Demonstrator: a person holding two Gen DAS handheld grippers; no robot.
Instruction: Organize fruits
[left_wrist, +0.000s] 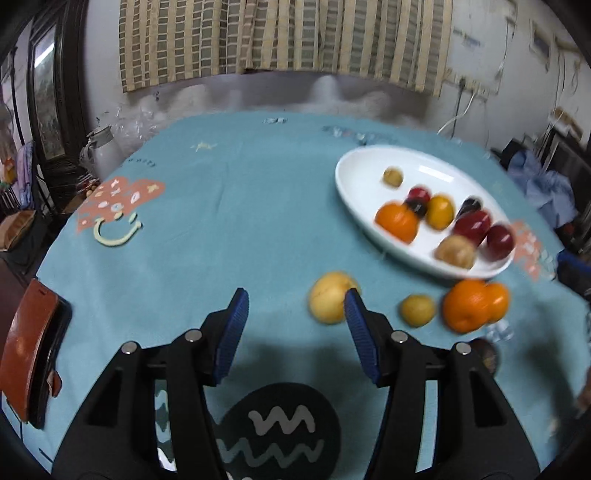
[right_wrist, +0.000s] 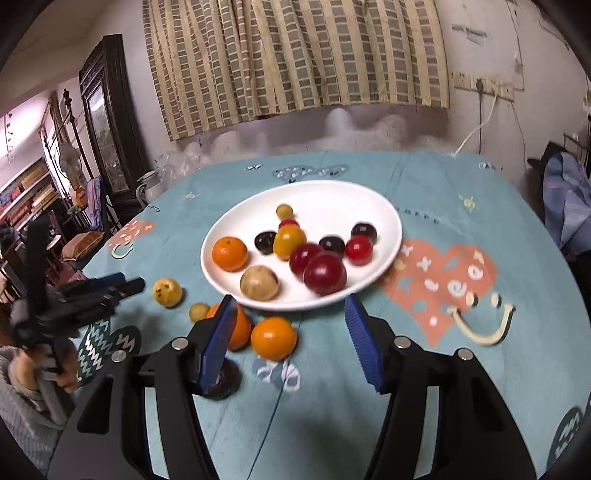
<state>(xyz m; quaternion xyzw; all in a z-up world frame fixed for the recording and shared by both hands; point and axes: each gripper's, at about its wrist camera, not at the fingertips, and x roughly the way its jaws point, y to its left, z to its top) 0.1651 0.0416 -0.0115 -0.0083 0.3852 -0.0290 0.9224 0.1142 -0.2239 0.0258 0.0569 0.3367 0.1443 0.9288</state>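
Teal cloth (right_wrist: 424, 206), printed with hearts and smiling faces, covers the counter. On it sits a white plate (right_wrist: 236, 291) at the centre of the right wrist view and at about 2 o'clock in the left wrist view. The plate holds an orange (right_wrist: 229, 253), a yellow-orange fruit (right_wrist: 289, 241), a tan round fruit (right_wrist: 259, 282), a small tan fruit (right_wrist: 284, 211), several dark red plums (right_wrist: 325, 273) and a few near-black ones (right_wrist: 265, 242).

Off the plate, on the cloth at its 7 o'clock side, lie two more oranges (right_wrist: 273, 338), touching each other in the left wrist view, a small yellow fruit (right_wrist: 199, 311) and a larger spotted yellow fruit (right_wrist: 167, 292). A dark fruit (right_wrist: 221, 380) sits partly hidden behind the left finger of the right tongs.

Both pairs of tongs stand about half open and hold nothing. The left tongs (left_wrist: 295, 306) hover over bare cloth, with the spotted yellow fruit just past the right fingertip, outside the gap. The right tongs (right_wrist: 290, 306) point at the near rim of the plate, one orange showing between the fingers but untouched. A hand (right_wrist: 62, 369) in a grey sleeve grips the left tool at 9 o'clock in the right wrist view. A brown case (left_wrist: 29, 347) lies at the counter's 9 o'clock edge in the left wrist view.
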